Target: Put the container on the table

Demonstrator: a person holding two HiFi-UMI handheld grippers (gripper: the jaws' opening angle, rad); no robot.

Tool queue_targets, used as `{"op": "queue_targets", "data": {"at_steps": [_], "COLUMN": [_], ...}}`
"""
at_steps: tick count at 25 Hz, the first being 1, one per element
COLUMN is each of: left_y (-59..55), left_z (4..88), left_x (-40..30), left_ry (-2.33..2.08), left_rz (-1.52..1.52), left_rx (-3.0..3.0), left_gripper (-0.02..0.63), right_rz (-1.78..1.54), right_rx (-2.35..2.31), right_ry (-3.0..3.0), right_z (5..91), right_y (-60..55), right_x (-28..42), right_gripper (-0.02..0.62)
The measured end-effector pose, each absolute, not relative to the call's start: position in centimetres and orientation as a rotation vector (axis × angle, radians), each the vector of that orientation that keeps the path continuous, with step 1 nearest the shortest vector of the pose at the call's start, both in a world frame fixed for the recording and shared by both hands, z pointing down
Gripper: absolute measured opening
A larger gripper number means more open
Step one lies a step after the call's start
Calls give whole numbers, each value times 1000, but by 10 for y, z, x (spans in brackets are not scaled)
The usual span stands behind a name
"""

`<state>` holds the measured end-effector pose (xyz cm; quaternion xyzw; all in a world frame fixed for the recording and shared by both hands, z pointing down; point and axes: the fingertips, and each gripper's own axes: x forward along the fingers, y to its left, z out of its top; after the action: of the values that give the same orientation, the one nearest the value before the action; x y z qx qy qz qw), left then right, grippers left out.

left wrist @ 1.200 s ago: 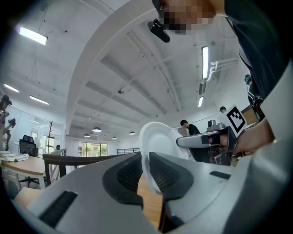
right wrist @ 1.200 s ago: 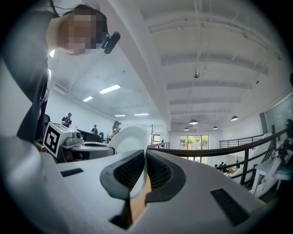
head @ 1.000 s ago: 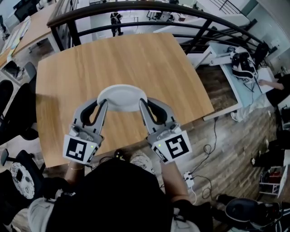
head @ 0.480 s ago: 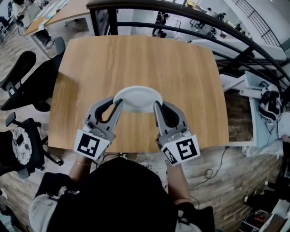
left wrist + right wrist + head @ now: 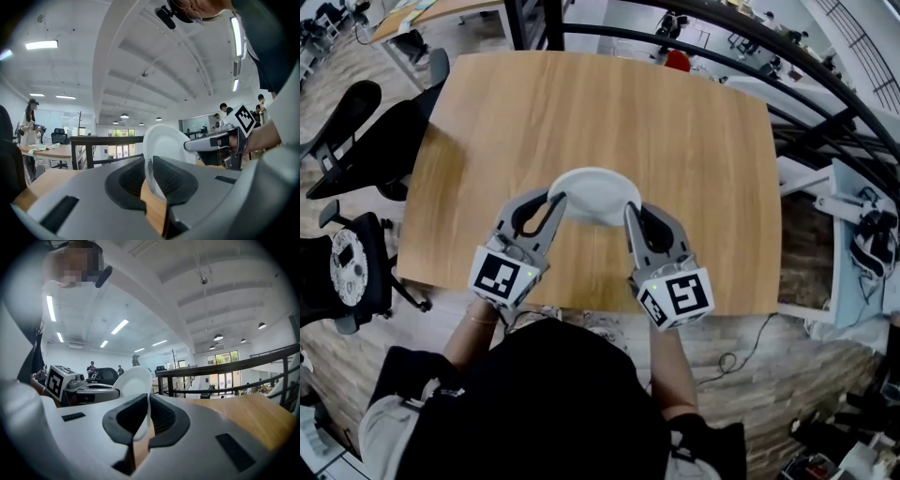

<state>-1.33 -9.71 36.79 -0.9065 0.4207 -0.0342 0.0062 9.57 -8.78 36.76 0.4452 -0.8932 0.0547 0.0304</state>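
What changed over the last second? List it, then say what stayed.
Both grippers carried the plate slightly lower, it seems, towards the table. The head view also swung, so the table now sits squarer in frame. Nothing was grasped or released. Unchanged: left gripper and right gripper shut on opposite rims of the plate.

Wooden table (image 5: pixel 675 131): light-grained top with rounded corners, standing on plank floor (image 5: pixel 797 394); black office chairs (image 5: pixel 384 141) stand on that floor beside its left edge
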Motion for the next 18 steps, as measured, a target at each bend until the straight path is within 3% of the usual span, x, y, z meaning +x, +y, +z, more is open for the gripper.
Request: {"op": "queue_targets", "data": {"at_steps": [18], "left_y": [-114], "left_z": [451], "left_x": [7], "left_ry": [1550], "left_rz": [-385], "left_rx": [-2915], "left_gripper": [58], "right_rz": [417], "right_rx": [1259], "right_ry": [-2661], "right_z": [452], "right_y": [-105], "right_x": [117], "right_gripper": [23]}}
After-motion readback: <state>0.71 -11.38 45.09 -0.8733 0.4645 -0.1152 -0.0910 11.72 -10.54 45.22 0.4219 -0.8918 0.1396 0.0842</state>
